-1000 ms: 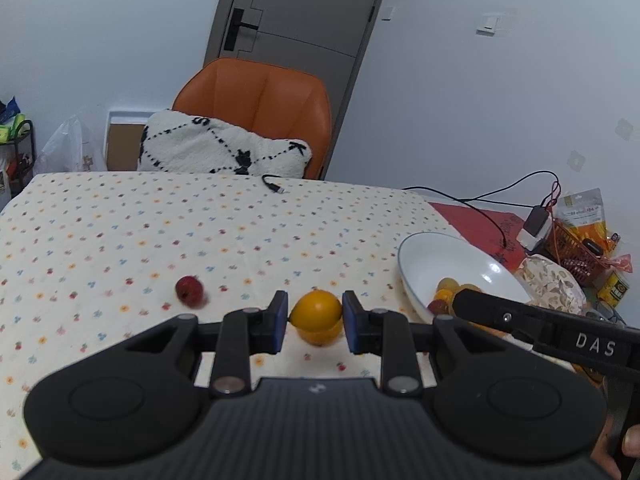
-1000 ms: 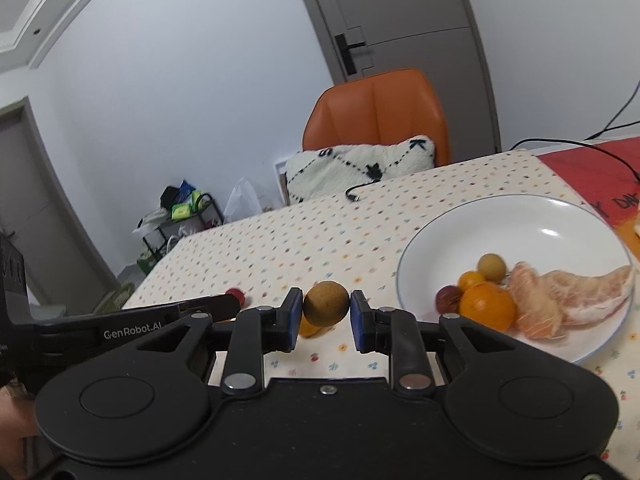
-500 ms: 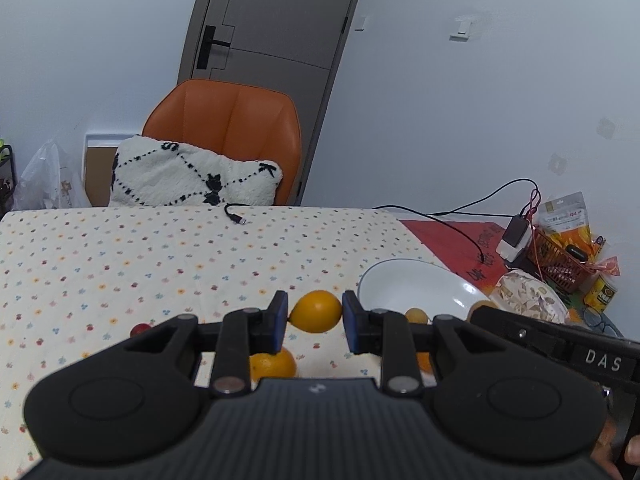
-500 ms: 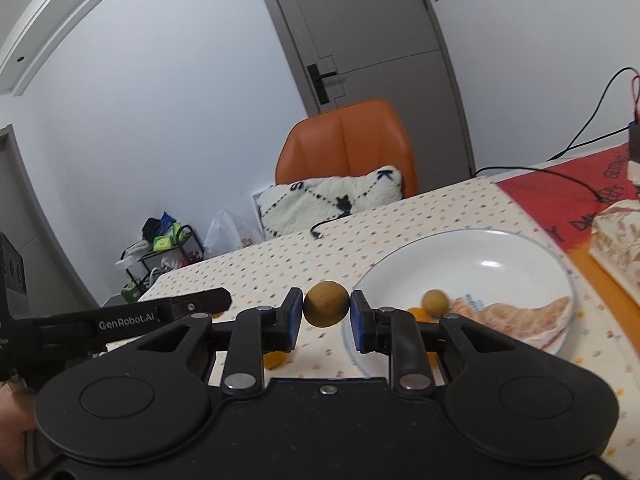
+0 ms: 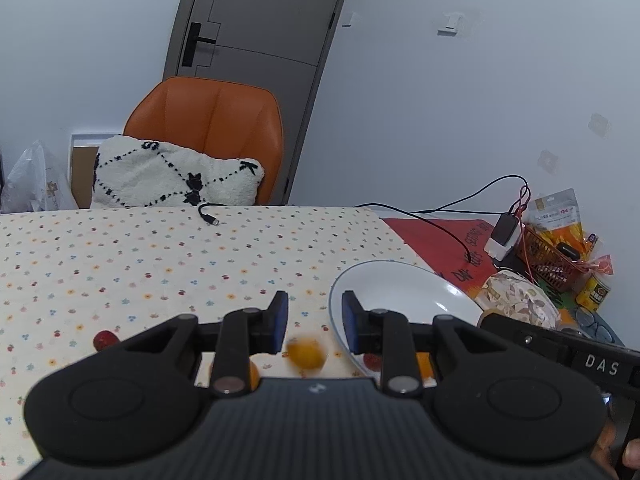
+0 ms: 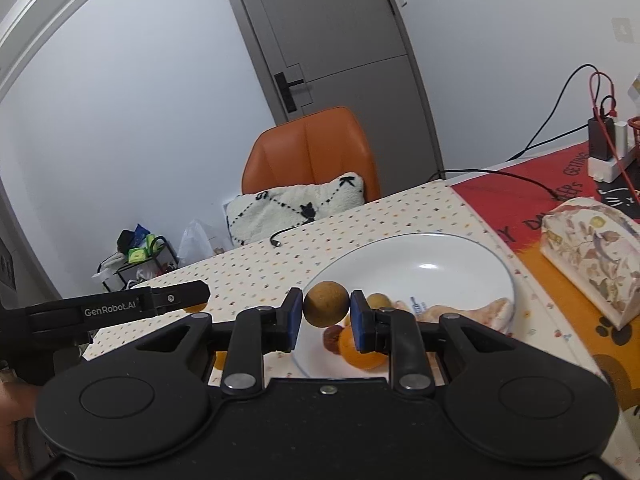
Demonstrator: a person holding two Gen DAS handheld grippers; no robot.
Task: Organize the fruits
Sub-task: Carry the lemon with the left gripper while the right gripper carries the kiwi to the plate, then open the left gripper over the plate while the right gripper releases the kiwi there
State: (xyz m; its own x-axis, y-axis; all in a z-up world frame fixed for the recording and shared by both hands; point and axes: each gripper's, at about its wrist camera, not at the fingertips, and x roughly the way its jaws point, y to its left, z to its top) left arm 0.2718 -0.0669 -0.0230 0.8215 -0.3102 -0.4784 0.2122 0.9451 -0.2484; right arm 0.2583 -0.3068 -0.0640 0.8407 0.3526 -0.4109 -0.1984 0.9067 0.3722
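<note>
My left gripper is open above the dotted tablecloth, just left of the white plate. A blurred orange fruit is below its jaws, apart from them. Another orange and a small red fruit lie on the cloth. My right gripper is shut on a brown round fruit, held over the near left rim of the plate. The plate holds an orange, a dark red fruit, a small brown fruit and peeled pomelo pieces.
A patterned tissue box stands right of the plate on a red mat. A charger with cables, a basket and snack packs are at far right. An orange chair with a pillow stands behind the table.
My left gripper has opened and the orange fruit it held has dropped out of its jaws. My right gripper moved further over the plate with the brown fruit.
</note>
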